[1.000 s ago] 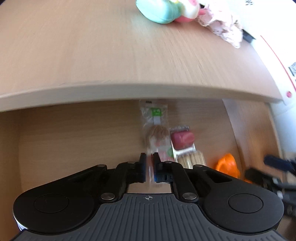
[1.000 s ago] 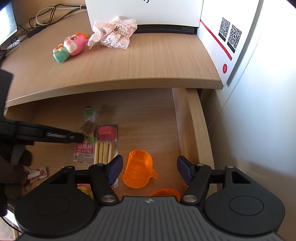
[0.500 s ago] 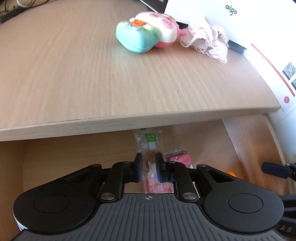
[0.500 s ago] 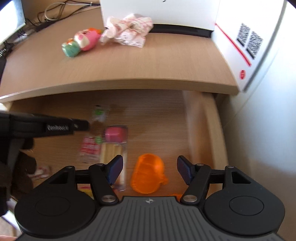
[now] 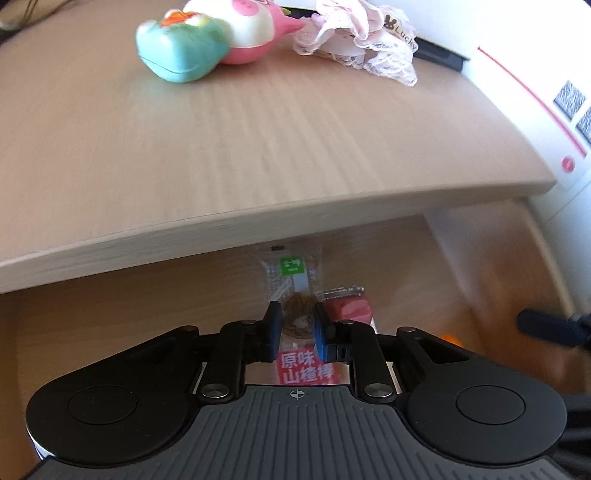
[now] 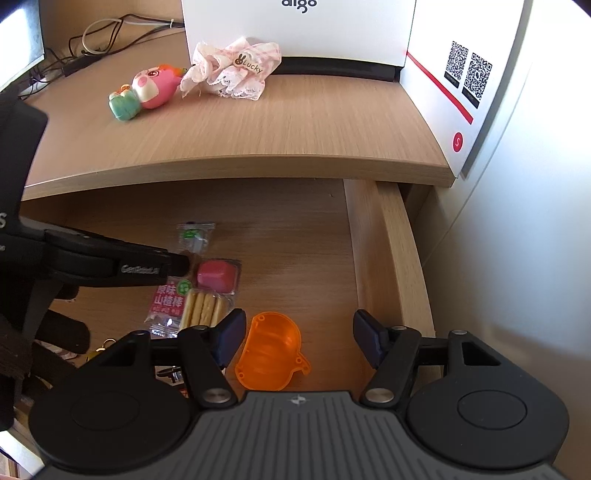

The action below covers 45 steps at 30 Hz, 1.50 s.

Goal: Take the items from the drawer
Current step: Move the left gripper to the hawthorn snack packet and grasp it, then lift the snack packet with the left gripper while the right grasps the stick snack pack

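Desk (image 6: pixel 295 125) far, open drawer (image 6: pixel 388 258) near. White aigo box (image 6: pixel 295 26) with QR codes at far right, frilly "Lucky" cloth (image 6: pixel 236 70) beside it. Right gripper (image 6: pixel 295 338) spread wide, empty, above orange scoop (image 6: pixel 269 358). Left gripper (image 5: pixel 297 330) opening, jaws astride clear snack packet (image 5: pixel 291 291) without pinching. Best re-centre on packet, close firmly, lift straight. Red hawthorn-stick label (image 6: pixel 168 297) readable just nearer; pink block (image 6: pixel 216 275) to its right.

The open wooden drawer (image 6: pixel 388 236) held three clear-wrapped snack packets (image 6: pixel 168 295) and one orange plastic scoop (image 6: pixel 269 358); the desktop (image 6: pixel 295 122) carried two squishy toys (image 6: pixel 153 88).
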Motion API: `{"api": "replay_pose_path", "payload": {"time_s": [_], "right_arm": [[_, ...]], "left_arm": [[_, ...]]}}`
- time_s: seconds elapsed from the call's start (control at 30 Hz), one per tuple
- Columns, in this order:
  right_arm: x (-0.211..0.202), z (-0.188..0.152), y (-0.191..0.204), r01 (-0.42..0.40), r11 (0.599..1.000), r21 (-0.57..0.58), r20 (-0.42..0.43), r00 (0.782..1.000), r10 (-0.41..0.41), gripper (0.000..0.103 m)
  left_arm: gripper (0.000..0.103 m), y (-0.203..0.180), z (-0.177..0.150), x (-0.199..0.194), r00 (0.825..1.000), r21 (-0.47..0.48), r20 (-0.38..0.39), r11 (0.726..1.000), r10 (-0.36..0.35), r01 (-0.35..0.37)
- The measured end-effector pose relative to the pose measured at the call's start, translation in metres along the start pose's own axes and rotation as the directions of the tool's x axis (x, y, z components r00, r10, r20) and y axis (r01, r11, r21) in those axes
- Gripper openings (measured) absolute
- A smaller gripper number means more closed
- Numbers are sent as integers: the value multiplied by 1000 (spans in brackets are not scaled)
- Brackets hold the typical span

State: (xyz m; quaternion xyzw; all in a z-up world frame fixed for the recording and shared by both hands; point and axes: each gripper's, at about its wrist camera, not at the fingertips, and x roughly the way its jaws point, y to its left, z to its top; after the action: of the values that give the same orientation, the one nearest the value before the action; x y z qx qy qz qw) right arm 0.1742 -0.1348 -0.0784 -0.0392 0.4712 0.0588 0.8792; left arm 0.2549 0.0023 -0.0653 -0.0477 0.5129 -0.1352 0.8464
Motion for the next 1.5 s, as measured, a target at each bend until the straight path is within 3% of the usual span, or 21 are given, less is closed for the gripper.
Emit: {"api": "replay_pose_path", "payload": {"time_s": [0.07,0.17,0.27,0.33,0.43,0.5,0.6,0.67,0.73,0.8,1.07,1.17,1.23,1.27,1.37,1.4,1.5], "right_arm": [[-6,-3,-8,-2,1000,-4,1,1000,2,65],[-6,-4,-8,-11,1000,-8,3,1000,11,65],[-6,-5,-14,-26,1000,14,17,1000,25,65],[-9,-7,-18,-32,999,42,34,999,30,64],[-10,-6,-22,-41,996,75,45,998,38,62],[-9,-4,-23,-37,996,81,42,999,34,62],[-13,-9,-19,-28,997,71,41,999,25,62],[-13,-9,-18,-30,997,69,38,999,27,62],[-11,-8,-20,-29,997,67,38,999,27,62],[-10,-8,-19,-28,998,63,38,999,25,62],[-11,-8,-21,-32,998,62,39,999,30,63],[-12,-8,-20,-27,998,56,24,999,26,63],[-11,-5,-20,-21,998,66,3,1000,21,63],[-11,-2,-21,-30,995,93,-15,999,31,64],[-9,13,-25,-126,976,180,-72,987,141,65],[-6,20,-22,-140,974,177,-97,983,159,67],[11,40,-7,-108,984,140,-181,975,133,69]], "left_arm": [[21,2,2,0,999,-25,-3,998,-51,51],[21,-2,3,0,997,16,-17,997,-79,80],[21,-16,4,-3,999,134,-30,990,-44,48],[21,-25,2,-5,999,247,-35,969,-10,18],[40,-30,-2,-9,997,386,-10,920,75,-65],[58,-20,0,-12,994,377,-1,921,111,-103],[70,1,5,-16,991,326,-3,937,135,-127],[66,12,7,-20,993,291,-6,950,116,-109],[59,21,9,-29,1000,258,-6,966,21,-18],[59,21,7,-33,1000,288,-7,958,-12,14],[59,7,12,-21,997,361,-54,932,59,-36],[64,2,14,-19,996,386,-62,921,70,-40],[58,3,17,-22,994,373,-76,927,80,-46],[39,4,18,-25,993,378,-83,925,79,-42],[39,14,22,-36,984,344,-171,939,50,12],[39,15,39,-44,981,319,-190,947,29,34],[39,31,39,-75,981,281,-193,959,20,36]]}}
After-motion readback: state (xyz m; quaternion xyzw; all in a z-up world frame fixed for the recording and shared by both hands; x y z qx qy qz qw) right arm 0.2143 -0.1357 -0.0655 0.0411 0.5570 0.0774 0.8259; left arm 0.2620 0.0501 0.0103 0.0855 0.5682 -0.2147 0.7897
